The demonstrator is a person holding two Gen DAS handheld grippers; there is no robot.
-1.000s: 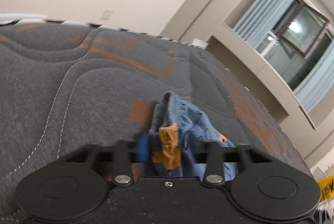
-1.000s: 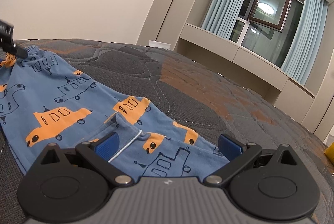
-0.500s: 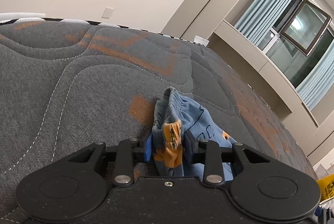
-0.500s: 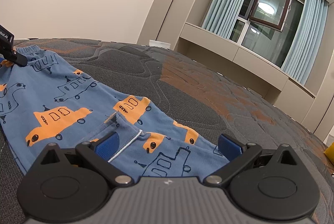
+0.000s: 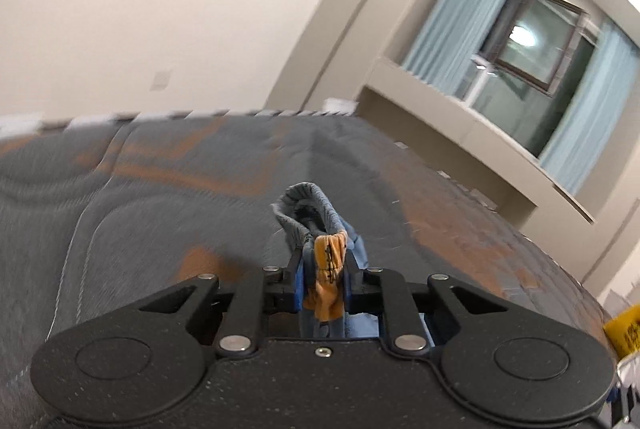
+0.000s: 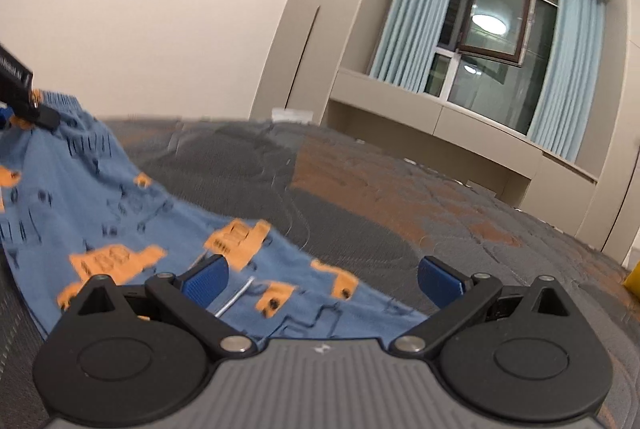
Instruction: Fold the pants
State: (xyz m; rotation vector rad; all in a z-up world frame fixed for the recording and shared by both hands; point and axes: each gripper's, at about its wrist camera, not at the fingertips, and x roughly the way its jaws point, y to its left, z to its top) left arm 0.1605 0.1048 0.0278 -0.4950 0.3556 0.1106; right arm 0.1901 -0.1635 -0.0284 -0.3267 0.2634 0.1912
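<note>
Pants point(image 6: 120, 213), blue with orange vehicle print, lie spread on the grey-and-orange quilted mattress point(image 6: 400, 205), the far end lifted off it. My left gripper point(image 5: 323, 283) has just been closing and now pinches the bunched waistband, blue pads pressed on the cloth. My right gripper point(image 6: 320, 279) stands with jaws wide apart, low over the near pant leg, nothing clamped. Both views are motion-blurred.
</note>
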